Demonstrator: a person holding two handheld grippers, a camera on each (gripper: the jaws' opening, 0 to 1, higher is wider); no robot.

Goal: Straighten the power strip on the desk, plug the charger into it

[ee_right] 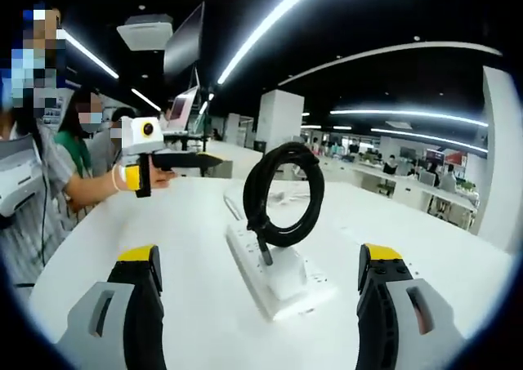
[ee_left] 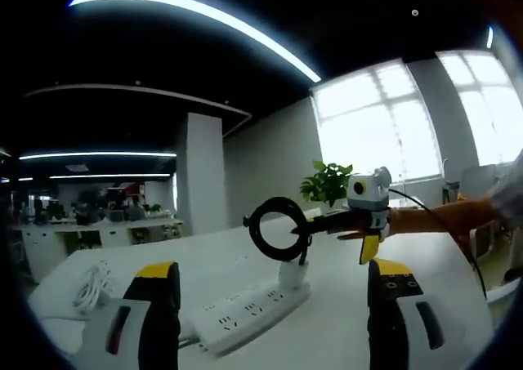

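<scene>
charger (ee_right: pixel 282 274) seated in power strip (ee_right: pixel 245 251) on desk (ee_right: pixel 188 239) | cable (ee_right: pixel 282 194) coiled above | left gripper (ee_left: pixel 274 309), right gripper (ee_right: pixel 257 309) spread, holding nothing

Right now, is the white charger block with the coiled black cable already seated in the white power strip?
Yes, the white charger block stands upright in the white power strip, its coiled black cable looped above it.

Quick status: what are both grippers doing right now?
Left gripper: open, holding nothing, facing the white power strip.
Right gripper: open, holding nothing; white charger with coiled black cable sits plugged in between its jaws.
</scene>
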